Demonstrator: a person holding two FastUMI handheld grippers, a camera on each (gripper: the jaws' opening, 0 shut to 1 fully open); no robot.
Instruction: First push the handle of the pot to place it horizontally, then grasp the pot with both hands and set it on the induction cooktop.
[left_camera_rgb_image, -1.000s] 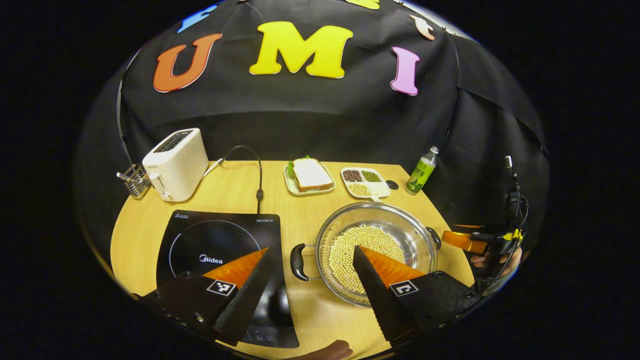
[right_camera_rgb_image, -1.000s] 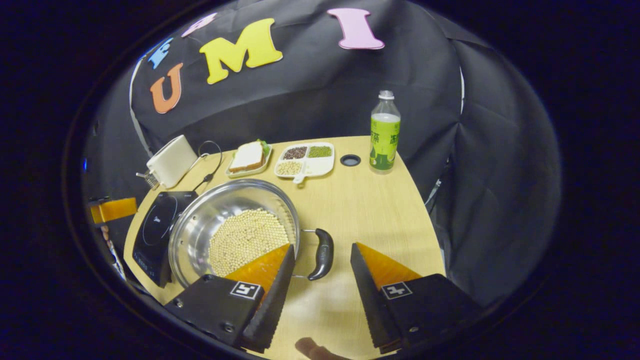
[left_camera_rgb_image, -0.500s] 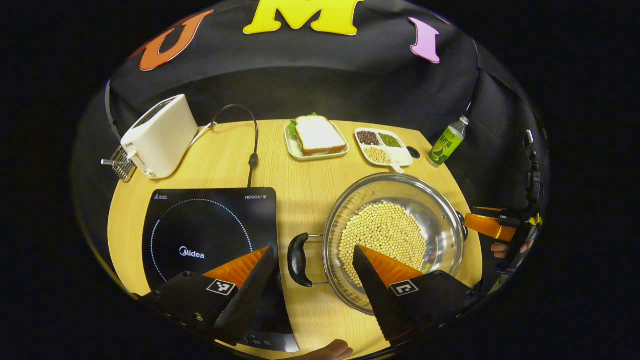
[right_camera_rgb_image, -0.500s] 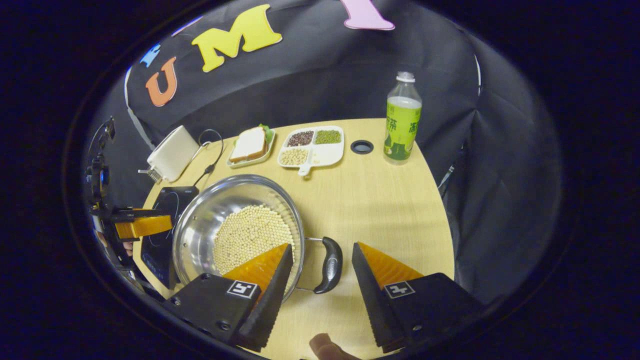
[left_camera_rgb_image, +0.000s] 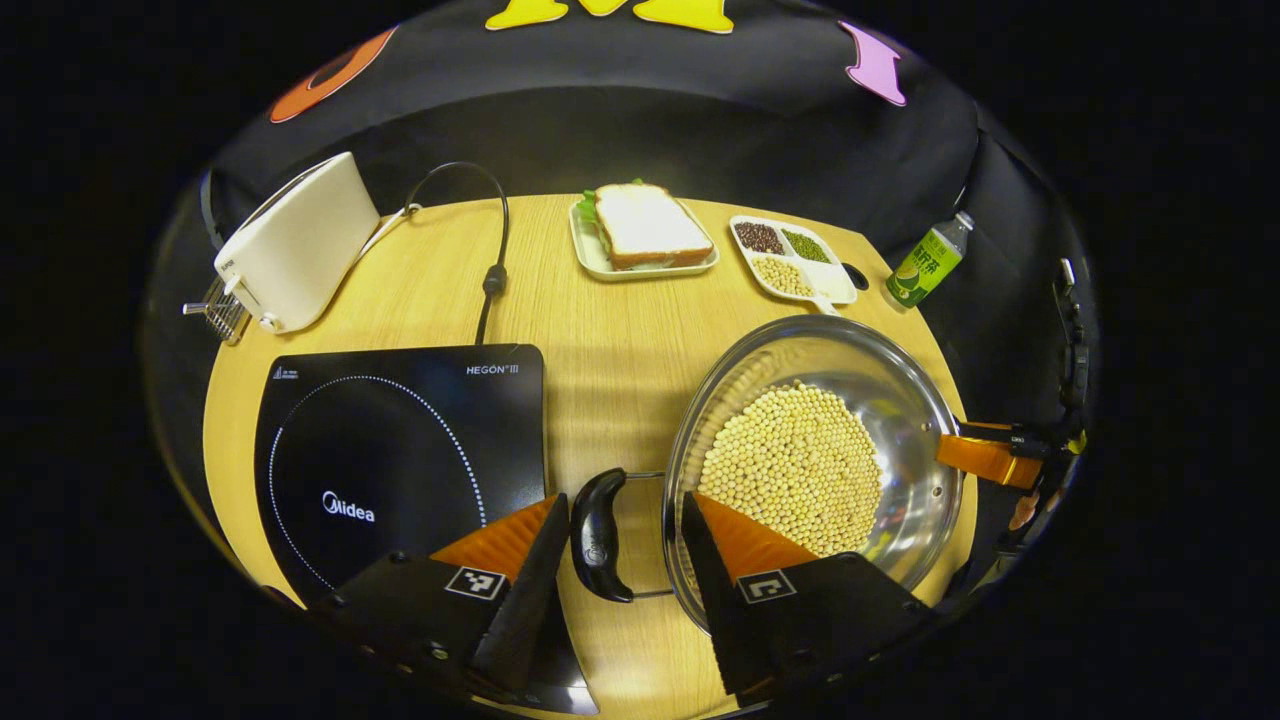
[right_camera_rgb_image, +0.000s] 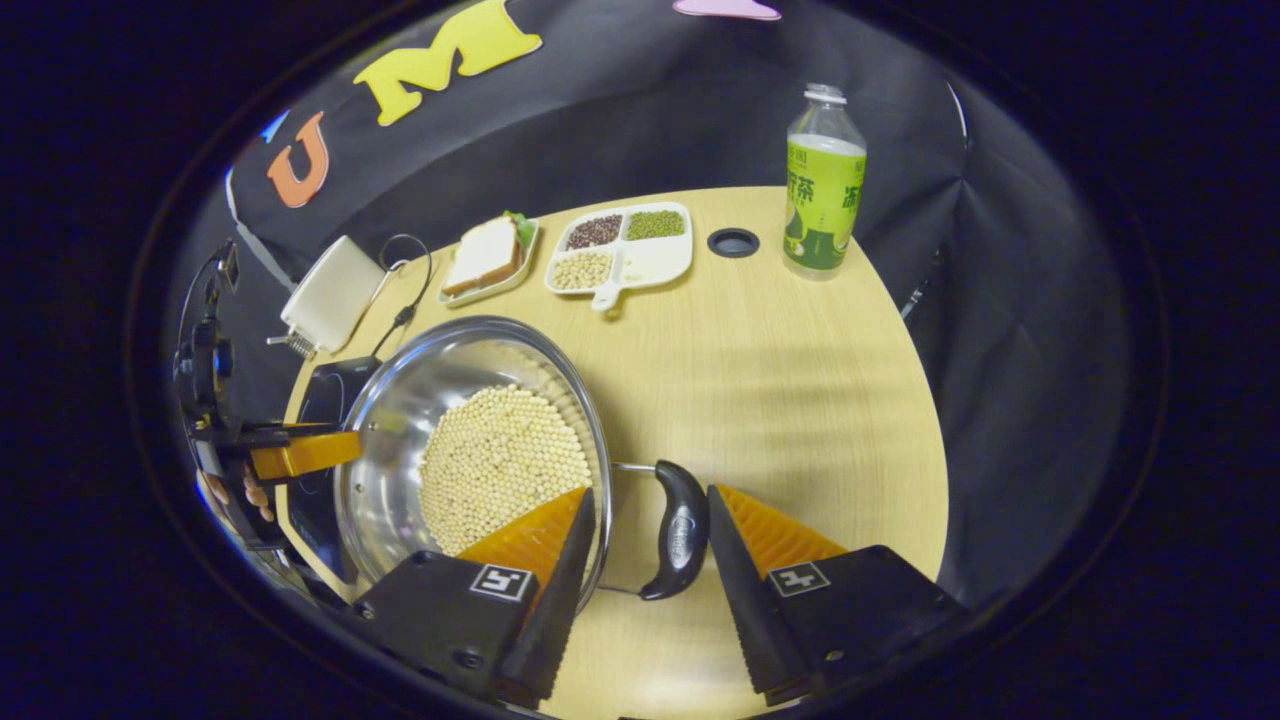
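Note:
A steel pot (left_camera_rgb_image: 905, 400) holding pale beans sits on the wooden table, right of the black induction cooktop (left_camera_rgb_image: 400, 450). Its two black side handles point left and right. In the left gripper view, the left handle (left_camera_rgb_image: 598, 535) lies between the fingers of my left gripper (left_camera_rgb_image: 622, 512); the left finger touches it and a gap remains on the pot side. In the right gripper view, the right handle (right_camera_rgb_image: 682, 530) lies between the fingers of my right gripper (right_camera_rgb_image: 650, 500), against the outer finger. Both grippers are open. The pot (right_camera_rgb_image: 400, 420) hides part of the cooktop (right_camera_rgb_image: 330, 385).
A white toaster (left_camera_rgb_image: 290, 245) with its cable stands at the back left. At the back are a sandwich plate (left_camera_rgb_image: 645, 230), a divided tray of beans (left_camera_rgb_image: 790, 260) and a green bottle (left_camera_rgb_image: 925, 268). The table edge runs close behind the right handle.
Both grippers have moved in and down until each pot handle sits between its fingers. The left gripper's jaws have narrowed. The pot has not moved.

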